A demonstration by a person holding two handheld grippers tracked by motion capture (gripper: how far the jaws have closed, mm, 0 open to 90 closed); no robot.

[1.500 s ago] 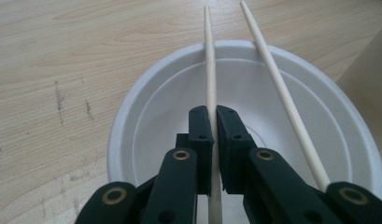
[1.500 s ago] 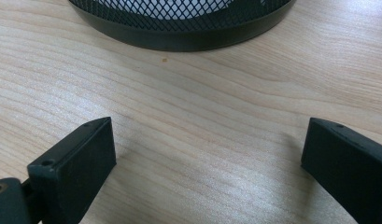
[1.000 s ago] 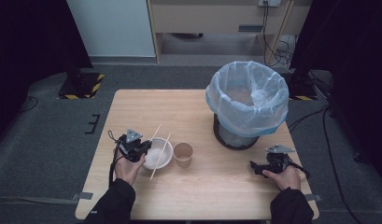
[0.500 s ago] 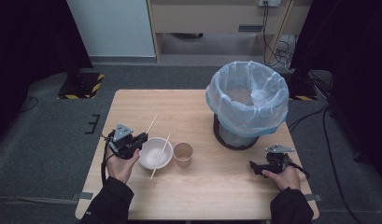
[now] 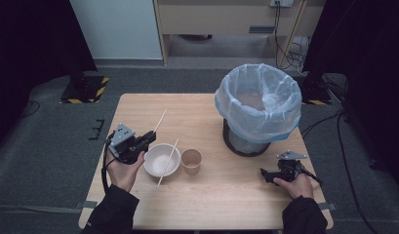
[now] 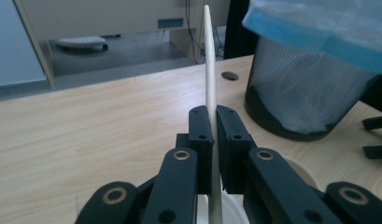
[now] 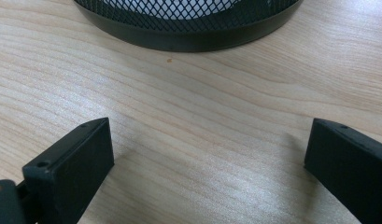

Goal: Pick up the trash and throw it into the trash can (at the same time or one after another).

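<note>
My left gripper (image 5: 149, 137) hovers just left of a white bowl (image 5: 161, 161), shut on a wooden chopstick (image 5: 160, 119) that points away toward the table's far side. In the left gripper view the chopstick (image 6: 208, 65) rises upright between the closed jaws (image 6: 213, 125). A second chopstick (image 5: 168, 155) lies across the bowl. A brown paper cup (image 5: 191, 161) stands right of the bowl. My right gripper (image 5: 264, 176) rests near the front right of the table, open, its jaws (image 7: 207, 154) wide apart over bare wood.
A black mesh bin (image 5: 246, 141) lined with a blue bag (image 5: 258, 97) stands at the table's right rear; its base (image 7: 188, 28) lies just ahead of the right gripper. The wooden table (image 5: 226, 195) has open room at the front and far left.
The left gripper lifted one chopstick off the bowl and drew back to the left with it. The right gripper stayed still.
</note>
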